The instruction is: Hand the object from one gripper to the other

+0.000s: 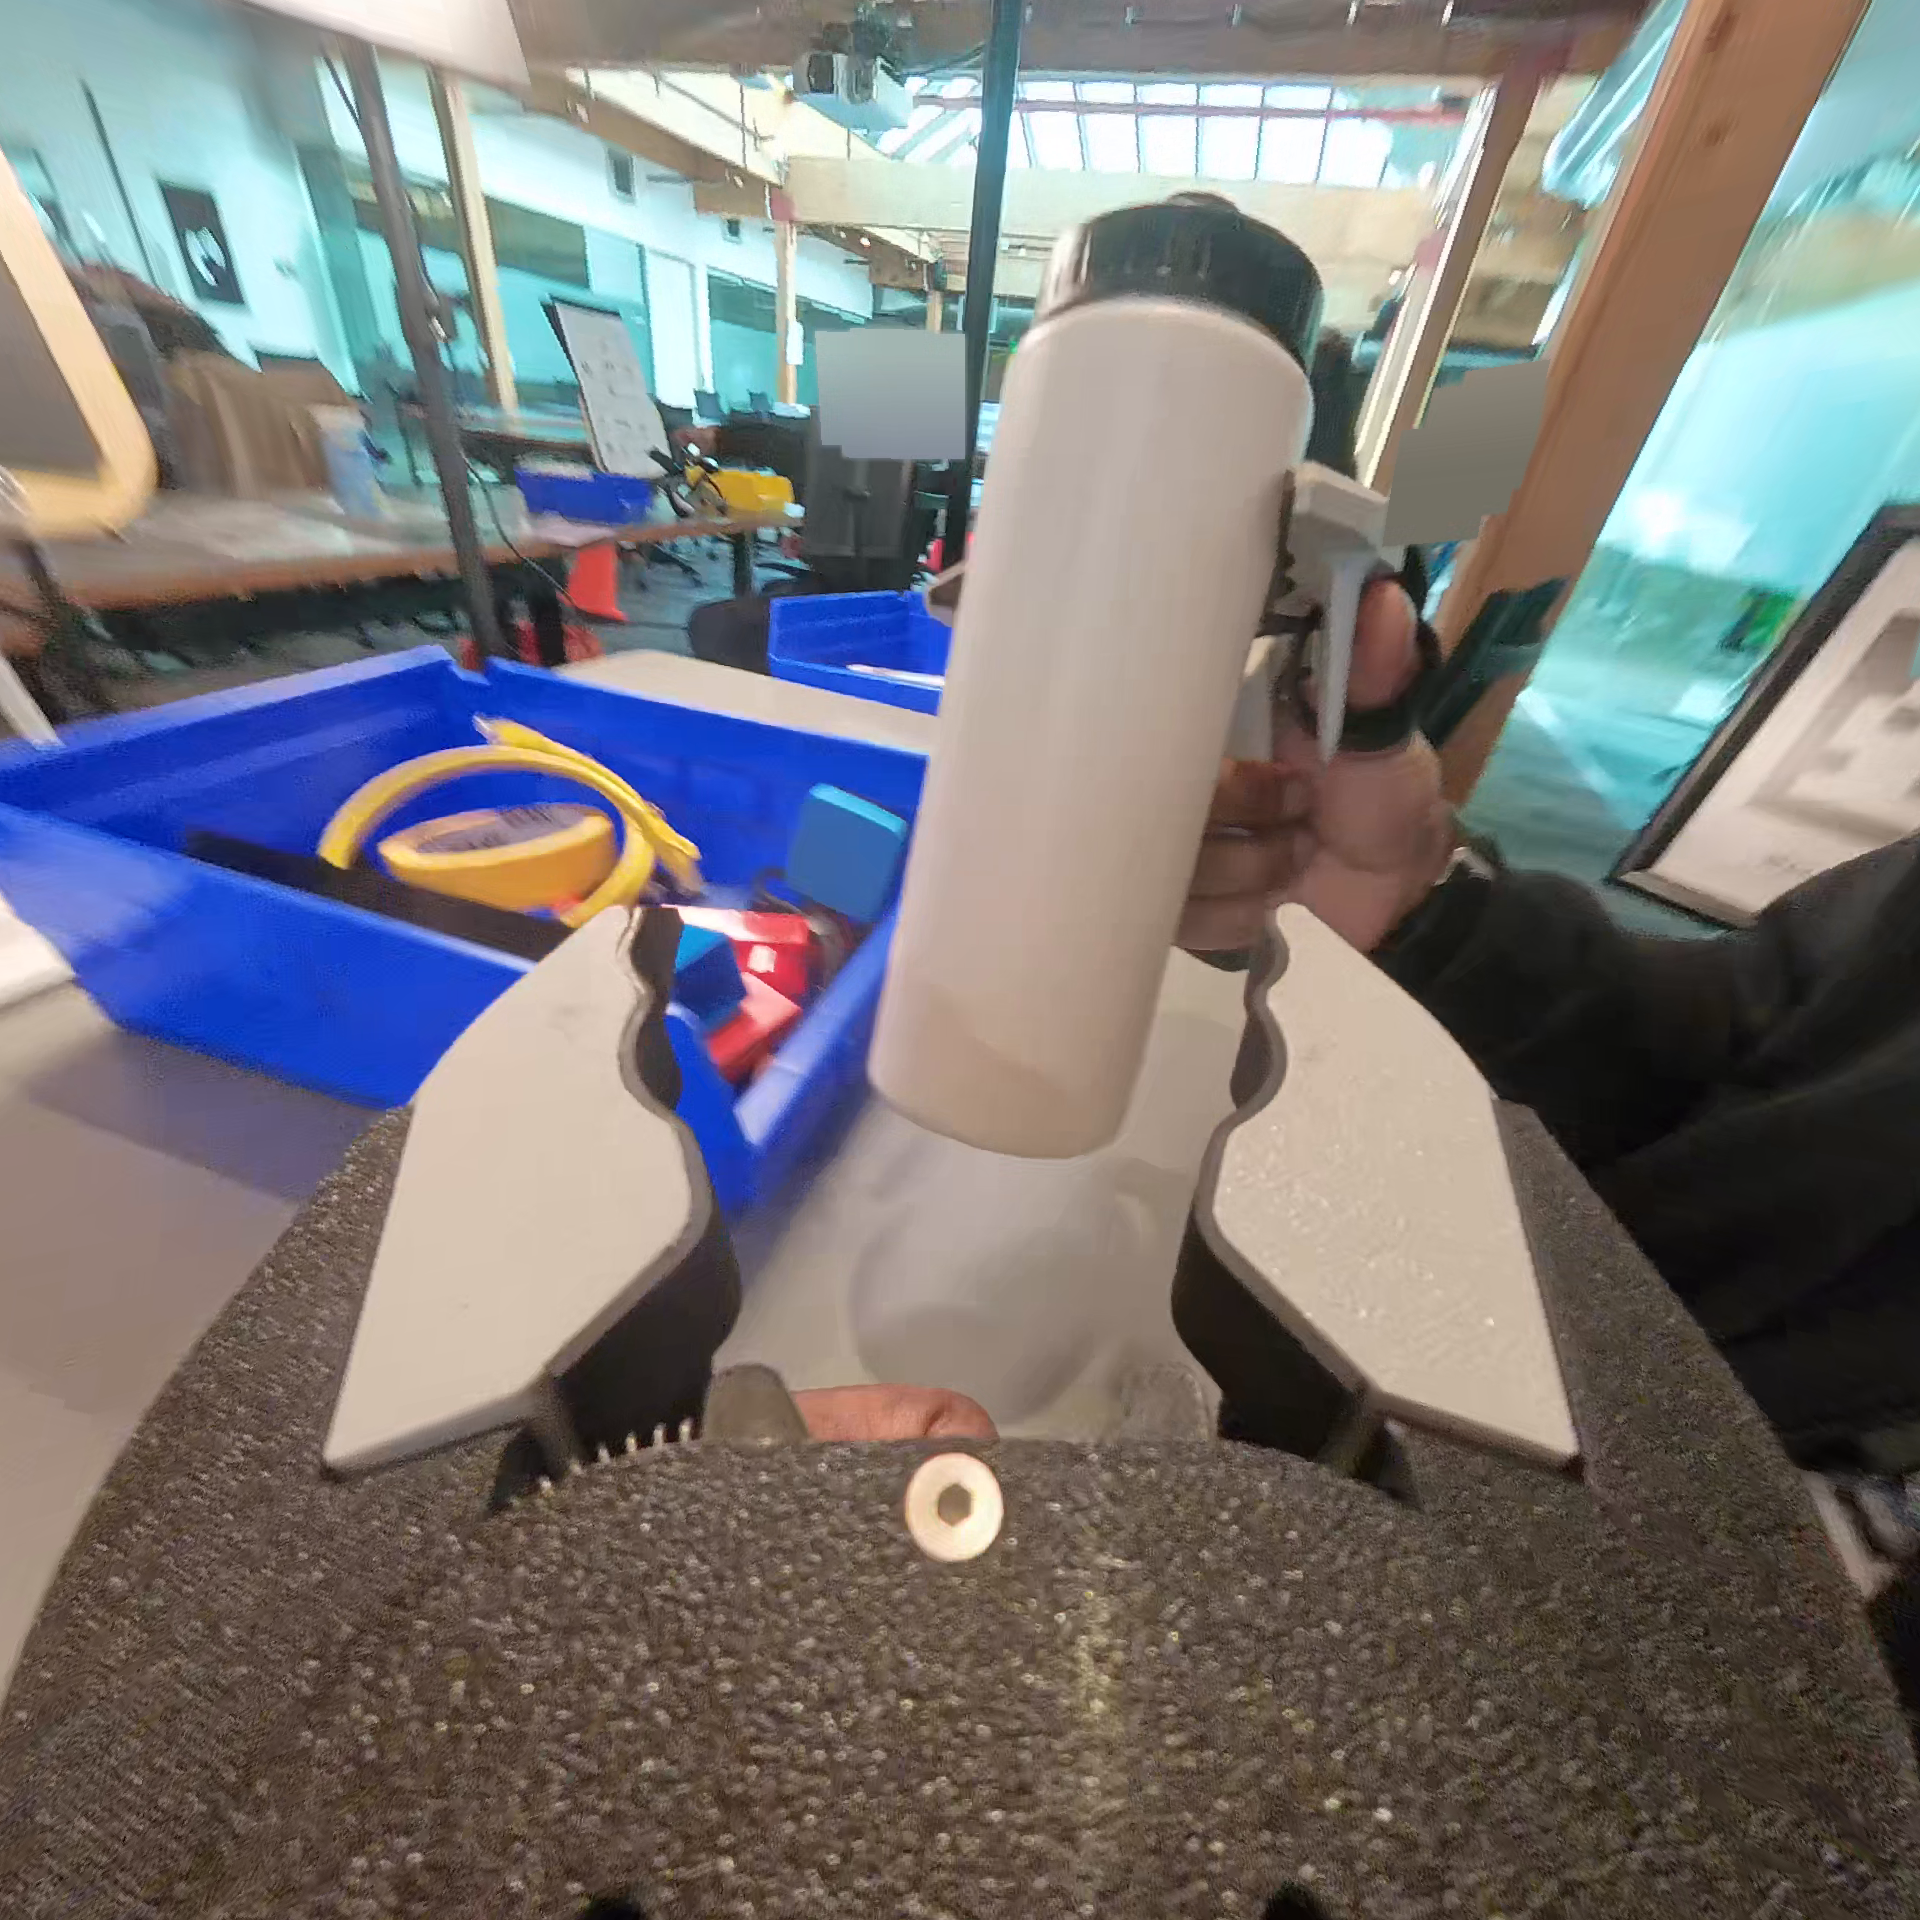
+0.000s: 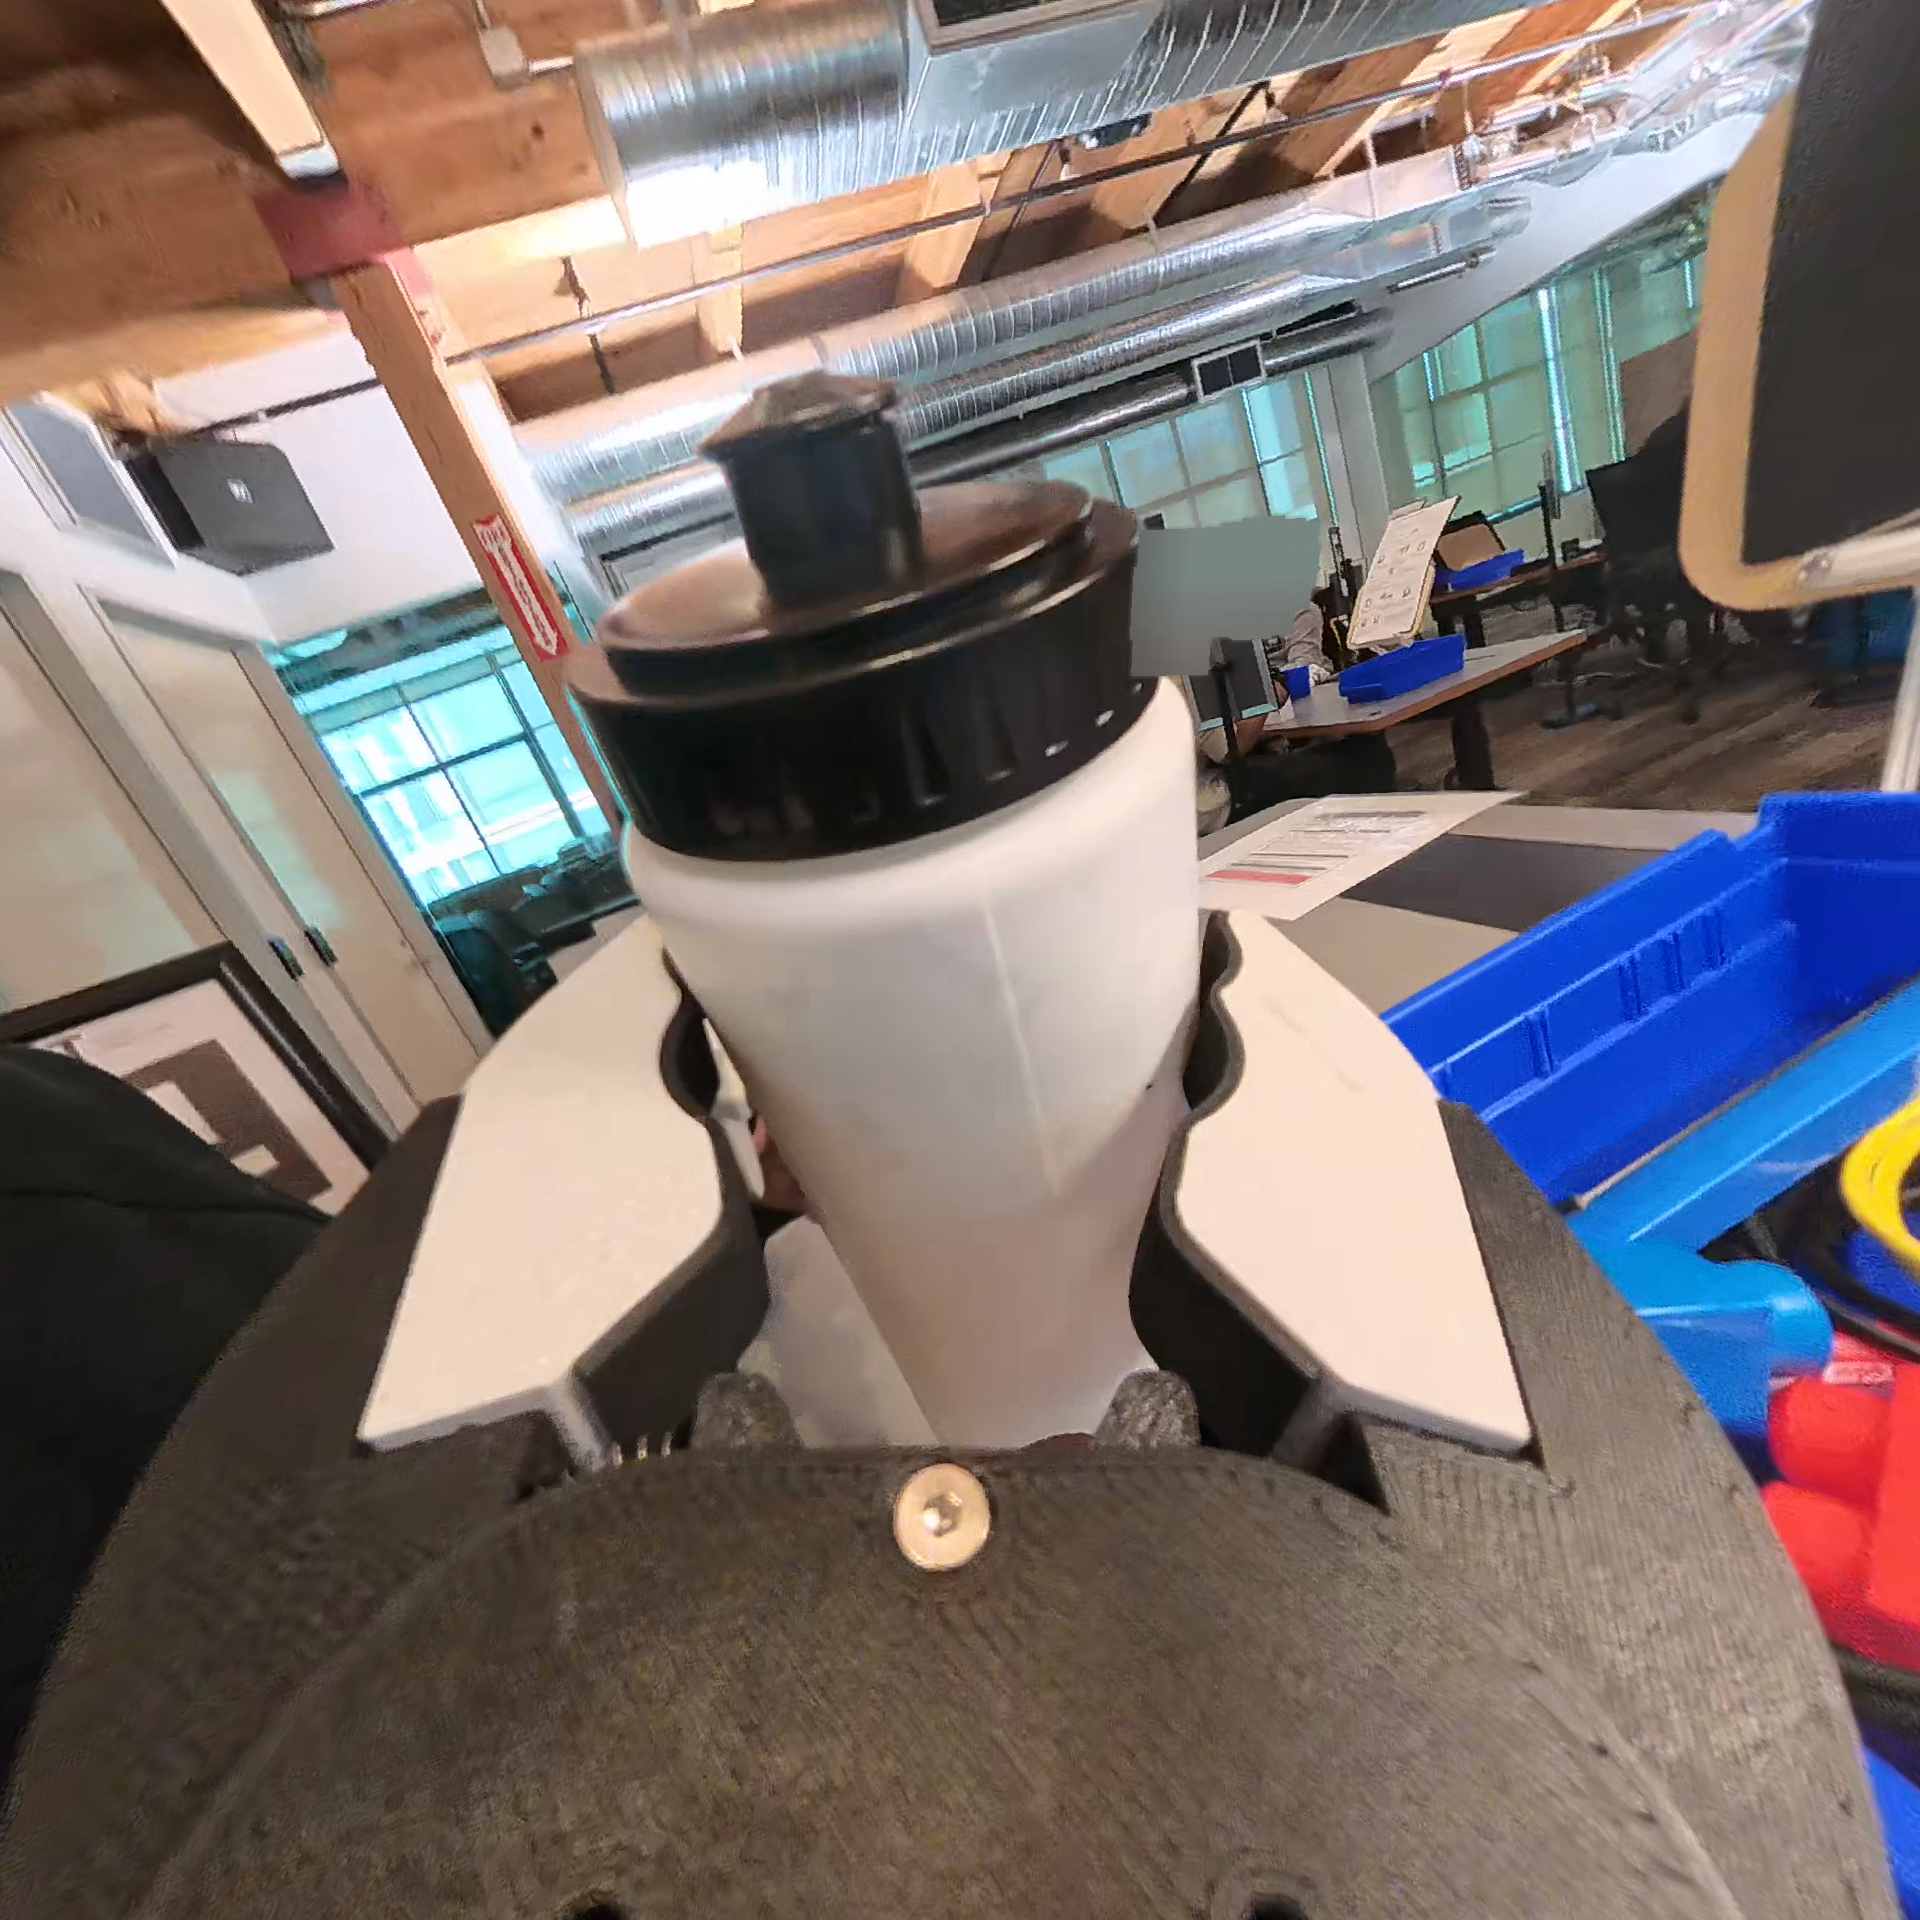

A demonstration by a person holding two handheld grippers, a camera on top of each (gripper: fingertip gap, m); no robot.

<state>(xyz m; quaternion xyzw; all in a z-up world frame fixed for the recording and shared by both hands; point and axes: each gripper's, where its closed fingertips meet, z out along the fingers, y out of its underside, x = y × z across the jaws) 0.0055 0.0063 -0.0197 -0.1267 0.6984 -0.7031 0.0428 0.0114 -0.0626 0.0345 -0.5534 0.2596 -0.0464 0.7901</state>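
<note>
From the left wrist, the left gripper [image 1: 951,997] stands wide and empty; the white bottle [image 1: 1101,707] hangs at twelve o'clock just past its tips, carried by the right gripper [image 1: 1314,582].

From the right wrist, that gripper clamps the bottle's body, black cap [image 2: 862,665] up.

The handover seems mid-approach; next, the left jaws likely need to straddle the lower body and close.

bottle [image 2: 935,1039]: white body, black ribbed cap | bin [image 1: 260,935]: blue | tape roll [image 1: 499,857]: yellow | gripper fingers [image 1: 540,1174]: grey, black-edged
</note>
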